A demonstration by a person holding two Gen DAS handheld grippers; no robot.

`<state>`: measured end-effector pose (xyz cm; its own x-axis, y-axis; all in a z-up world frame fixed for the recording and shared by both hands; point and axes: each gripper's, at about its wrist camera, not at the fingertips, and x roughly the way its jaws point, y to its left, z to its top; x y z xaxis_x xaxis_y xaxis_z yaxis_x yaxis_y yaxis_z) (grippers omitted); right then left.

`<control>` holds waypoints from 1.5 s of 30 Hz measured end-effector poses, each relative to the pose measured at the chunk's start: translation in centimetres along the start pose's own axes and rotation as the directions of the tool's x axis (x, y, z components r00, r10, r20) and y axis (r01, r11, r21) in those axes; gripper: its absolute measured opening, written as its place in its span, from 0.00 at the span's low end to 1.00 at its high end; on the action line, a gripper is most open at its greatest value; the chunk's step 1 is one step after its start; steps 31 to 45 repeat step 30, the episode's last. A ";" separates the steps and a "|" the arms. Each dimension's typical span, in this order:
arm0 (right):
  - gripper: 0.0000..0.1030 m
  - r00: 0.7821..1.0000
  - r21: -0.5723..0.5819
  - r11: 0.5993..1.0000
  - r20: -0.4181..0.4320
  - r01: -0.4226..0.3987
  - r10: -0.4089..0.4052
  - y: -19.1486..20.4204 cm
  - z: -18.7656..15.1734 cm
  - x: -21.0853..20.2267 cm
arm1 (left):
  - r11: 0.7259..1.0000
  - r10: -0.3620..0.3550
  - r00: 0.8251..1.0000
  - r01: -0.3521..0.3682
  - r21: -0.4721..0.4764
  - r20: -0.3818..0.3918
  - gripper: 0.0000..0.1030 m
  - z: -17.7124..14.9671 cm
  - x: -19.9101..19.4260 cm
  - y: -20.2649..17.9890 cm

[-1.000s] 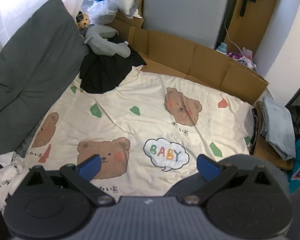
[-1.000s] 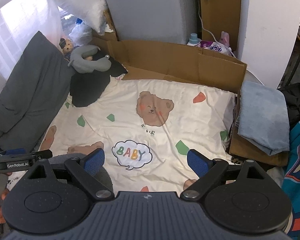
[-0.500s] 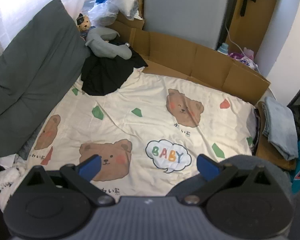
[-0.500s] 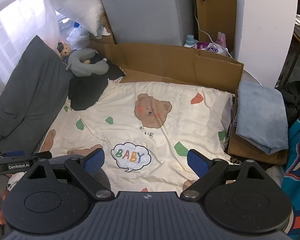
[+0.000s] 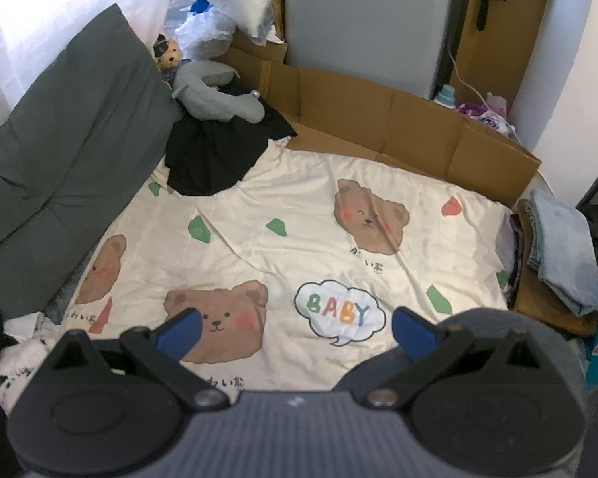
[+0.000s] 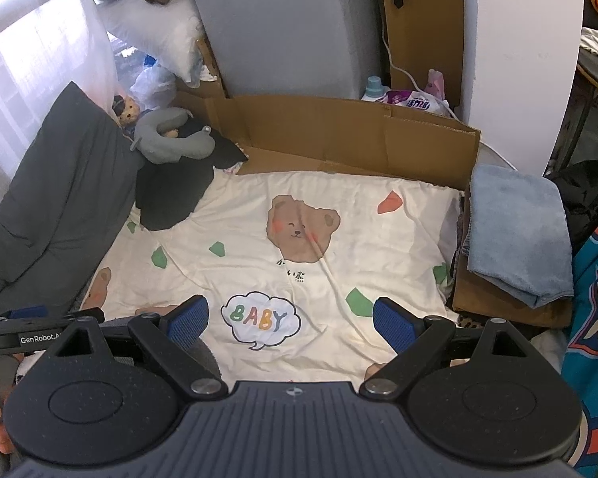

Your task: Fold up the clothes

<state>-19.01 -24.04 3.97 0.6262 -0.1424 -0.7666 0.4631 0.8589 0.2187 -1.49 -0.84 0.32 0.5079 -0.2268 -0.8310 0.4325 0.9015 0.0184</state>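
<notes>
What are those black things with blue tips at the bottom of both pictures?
They are two grabbing tools that a person holds, one per hand, each with a camera looking along its fingers. One picture is from the open left gripper, the other from the open right gripper. Neither holds anything. Below is a cream bedsheet printed with brown bears. A crumpled black garment lies at its far left corner, and folded light blue jeans sit on a pile at the right.
</notes>
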 end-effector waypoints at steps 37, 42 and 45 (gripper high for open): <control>0.91 1.000 0.022 1.000 0.007 0.008 -0.008 -0.6 0.1 0.1 | 0.999 0.033 0.999 -0.033 0.003 0.008 1.00 0.4 0.2 -0.2; 0.91 1.000 0.022 1.000 0.007 0.008 -0.008 -0.6 0.1 0.1 | 0.999 0.033 0.999 -0.033 0.003 0.008 1.00 0.4 0.2 -0.2; 0.91 1.000 0.022 1.000 0.007 0.008 -0.008 -0.6 0.1 0.1 | 0.999 0.033 0.999 -0.033 0.003 0.008 1.00 0.4 0.2 -0.2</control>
